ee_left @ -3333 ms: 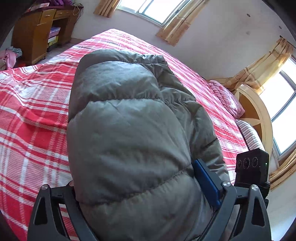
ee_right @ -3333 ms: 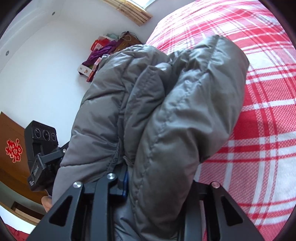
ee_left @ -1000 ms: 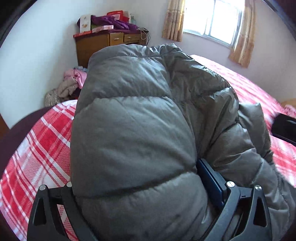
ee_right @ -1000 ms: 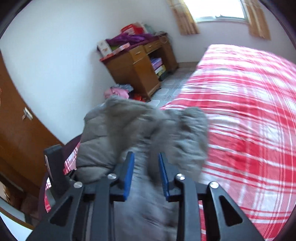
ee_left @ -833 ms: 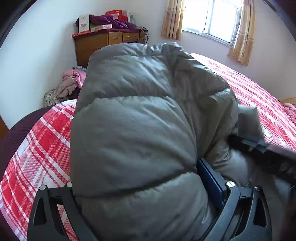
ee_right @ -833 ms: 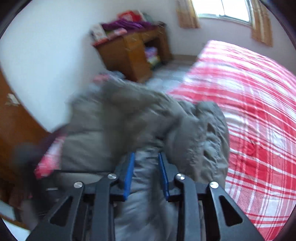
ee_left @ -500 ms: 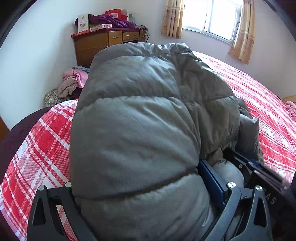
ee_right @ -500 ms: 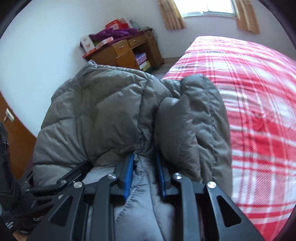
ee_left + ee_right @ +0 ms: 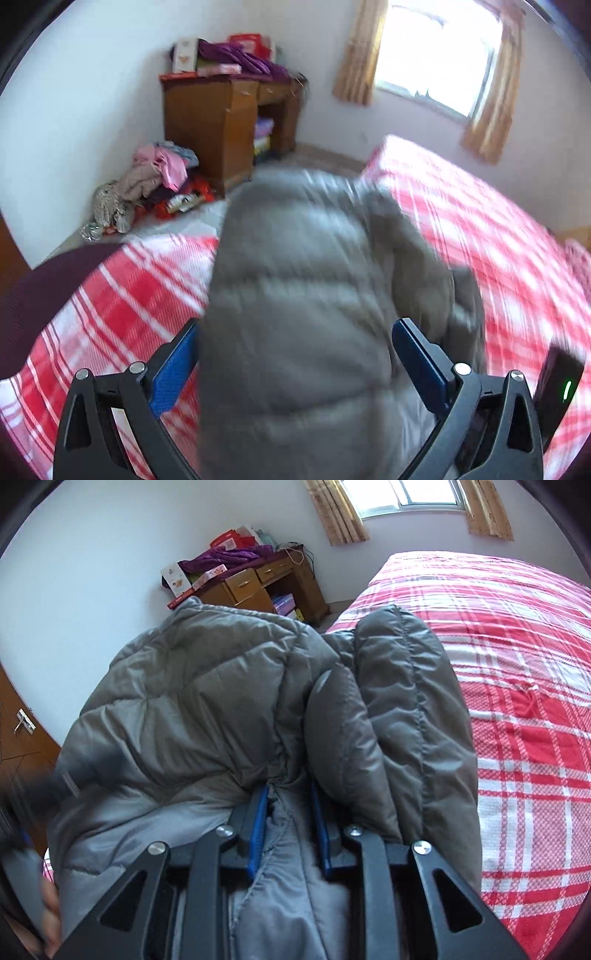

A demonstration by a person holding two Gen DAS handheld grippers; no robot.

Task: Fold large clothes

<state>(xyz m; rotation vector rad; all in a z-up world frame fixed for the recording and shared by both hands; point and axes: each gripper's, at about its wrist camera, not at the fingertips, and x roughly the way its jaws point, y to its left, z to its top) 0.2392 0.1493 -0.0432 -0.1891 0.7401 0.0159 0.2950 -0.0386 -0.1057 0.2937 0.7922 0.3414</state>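
A grey puffer jacket (image 9: 295, 277) lies bundled at the near end of the bed with the red plaid cover (image 9: 498, 240). My left gripper (image 9: 295, 354) is open, both blue pads bare, with the blurred jacket bulging between and below them. In the right wrist view the jacket (image 9: 207, 686) is folded into thick rolls. My right gripper (image 9: 288, 812) is shut on a lighter grey fold of it at the near edge. The other gripper shows as a dark blur (image 9: 55, 775) at the left, with a hand (image 9: 48, 897) beneath it.
A wooden desk (image 9: 221, 122) piled with boxes and purple cloth stands against the far wall. Loose clothes (image 9: 147, 181) are heaped on the floor beside it. A wooden door (image 9: 22, 720) is at the far left. Plaid bed cover (image 9: 517, 664) stretches away to the right.
My left gripper let go of the jacket and rose, so both blue pads now show. My right gripper came down onto the jacket and closed on a fold near its edge.
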